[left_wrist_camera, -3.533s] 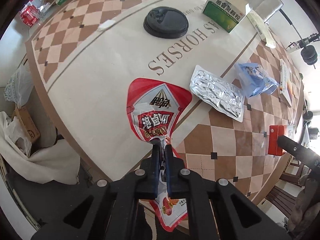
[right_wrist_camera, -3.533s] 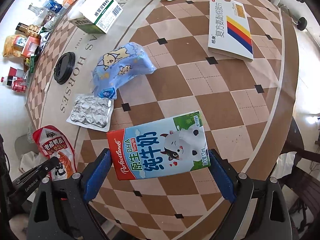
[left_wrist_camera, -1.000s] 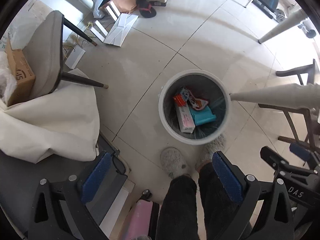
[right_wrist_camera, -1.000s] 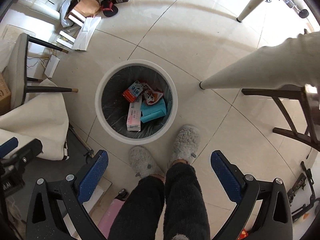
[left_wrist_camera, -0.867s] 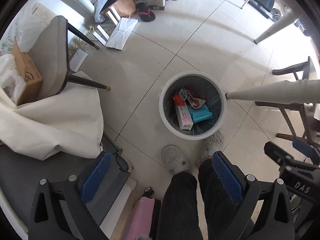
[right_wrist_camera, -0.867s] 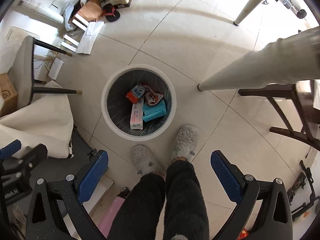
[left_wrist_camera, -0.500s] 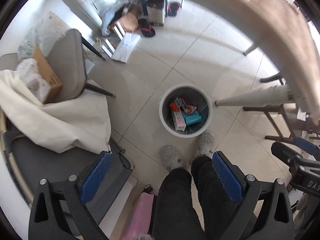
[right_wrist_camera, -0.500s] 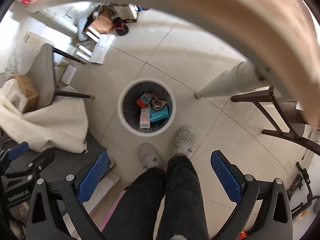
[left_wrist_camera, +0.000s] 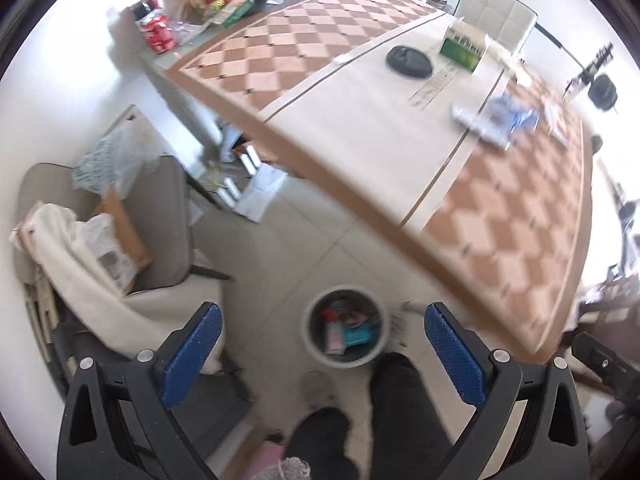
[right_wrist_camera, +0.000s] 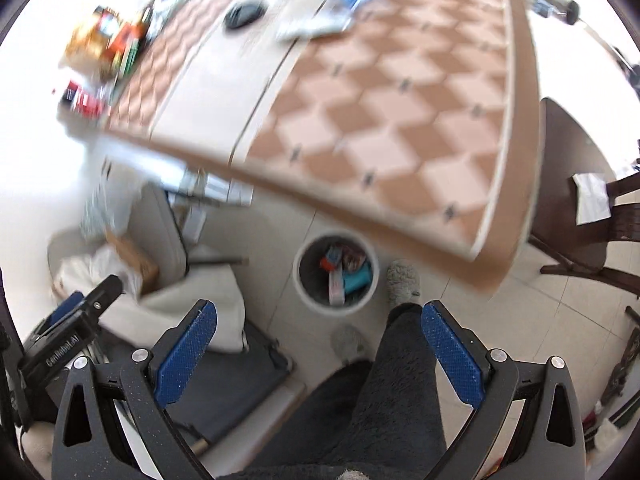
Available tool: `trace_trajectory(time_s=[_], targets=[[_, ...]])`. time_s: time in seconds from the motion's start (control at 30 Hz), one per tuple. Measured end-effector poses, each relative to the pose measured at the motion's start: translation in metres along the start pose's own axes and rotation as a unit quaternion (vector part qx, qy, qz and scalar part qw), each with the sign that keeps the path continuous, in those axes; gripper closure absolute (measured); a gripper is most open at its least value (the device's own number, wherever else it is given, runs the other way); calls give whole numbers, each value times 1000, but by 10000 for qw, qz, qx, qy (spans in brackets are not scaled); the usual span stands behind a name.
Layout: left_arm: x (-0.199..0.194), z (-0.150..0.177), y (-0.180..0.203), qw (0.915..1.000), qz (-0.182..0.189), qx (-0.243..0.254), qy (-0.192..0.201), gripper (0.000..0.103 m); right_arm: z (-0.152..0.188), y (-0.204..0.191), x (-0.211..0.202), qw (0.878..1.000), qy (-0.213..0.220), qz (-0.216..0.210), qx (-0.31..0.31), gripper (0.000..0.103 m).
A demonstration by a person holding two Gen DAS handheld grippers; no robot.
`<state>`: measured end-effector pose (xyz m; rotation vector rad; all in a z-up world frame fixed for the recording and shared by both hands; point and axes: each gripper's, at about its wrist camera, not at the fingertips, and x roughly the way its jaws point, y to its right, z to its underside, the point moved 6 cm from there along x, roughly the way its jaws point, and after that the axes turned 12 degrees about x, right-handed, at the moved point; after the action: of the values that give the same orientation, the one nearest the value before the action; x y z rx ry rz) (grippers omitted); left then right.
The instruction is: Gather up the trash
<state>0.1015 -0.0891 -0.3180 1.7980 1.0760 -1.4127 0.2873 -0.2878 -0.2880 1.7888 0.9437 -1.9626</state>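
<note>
Right, the left gripper (left_wrist_camera: 322,350) is hanging with its blue-padded fingers (left_wrist_camera: 192,354) spread wide and nothing between them, and the right gripper (right_wrist_camera: 318,346) is doing just the same, fingers (right_wrist_camera: 450,354) splayed and empty. Both are looking down past the person's dark fuzzy trouser legs (right_wrist_camera: 400,392) towards the floor.

Just beyond the tips, the round white trash bin (left_wrist_camera: 310,336) is sitting on the pale tiled floor (left_wrist_camera: 280,248), right at the edge of the table and close to the person's grey slippers (right_wrist_camera: 403,278). Inside the bin (right_wrist_camera: 298,280) a small heap is lying: a teal packet (right_wrist_camera: 357,281), a pale pink box (right_wrist_camera: 336,286) and some red-and-white wrappers (right_wrist_camera: 342,256), all touching one another.

Above it, the checkered table (left_wrist_camera: 512,240) is sweeping across both views, rather blurred. Out on its top more trash is waiting: a black cup lid (left_wrist_camera: 409,61), a green and white box (left_wrist_camera: 463,49) just beside it, a silver blister sheet (left_wrist_camera: 478,126) and a blue patterned packet (left_wrist_camera: 514,114) touching it. On the far corner, a jumble of snack packets and red cans (left_wrist_camera: 160,34) is crowding together.

Off to the left, a grey chair (left_wrist_camera: 160,220) is carrying a cardboard box (left_wrist_camera: 128,236) and a plastic bag, with a cream cloth (left_wrist_camera: 84,264) draped below. A dark wooden chair (right_wrist_camera: 580,224) is standing to the right of the table.
</note>
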Motion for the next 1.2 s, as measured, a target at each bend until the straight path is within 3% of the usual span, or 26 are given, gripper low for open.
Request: trace_trajectory(time_s=[0.1, 0.23, 0.37, 0.47, 0.6, 0.63, 0.7, 0.77, 0.87, 0.93, 1.1, 1.13, 1.2], targets=[[13, -46, 25, 9991, 315, -214, -170, 0, -50, 19, -16, 9991, 258, 68, 332, 0], [51, -109, 65, 9916, 860, -781, -561, 0, -132, 41, -14, 9974, 271, -1, 665, 0], [100, -165, 107, 9769, 1350, -1328, -987, 0, -212, 50, 5, 9971, 212, 38, 728, 0], [141, -194, 133, 9669, 1487, -1584, -1336, 4, -268, 50, 24, 9972, 171, 63, 726, 0], [177, -217, 147, 9630, 1236, -1753, -1633, 25, -328, 47, 51, 9973, 50, 102, 730, 0], [181, -220, 149, 9642, 1107, -1725, -1683, 34, -340, 45, 56, 9975, 23, 105, 704, 0], [186, -227, 154, 9705, 746, -1510, -1726, 57, -361, 42, 65, 9978, 1, 133, 644, 0], [182, -234, 158, 9791, 436, -1246, -1550, 60, -379, 37, 74, 9981, -38, 122, 595, 0], [176, -242, 161, 9867, 168, -841, -1384, 78, -397, 28, 88, 9982, -127, 20, 583, 0], [174, -243, 159, 9883, 163, -670, -1359, 84, -401, 19, 96, 9980, -195, -105, 585, 0], [165, -247, 138, 9908, -55, -521, -1250, 87, -410, -10, 131, 9978, -482, -221, 407, 0], [162, -248, 134, 9917, -121, -463, -1197, 87, -410, -16, 141, 9977, -559, -181, 351, 3], [156, -247, 128, 9928, -214, -371, -1114, 88, -406, -25, 153, 9971, -688, -194, 262, 20]])
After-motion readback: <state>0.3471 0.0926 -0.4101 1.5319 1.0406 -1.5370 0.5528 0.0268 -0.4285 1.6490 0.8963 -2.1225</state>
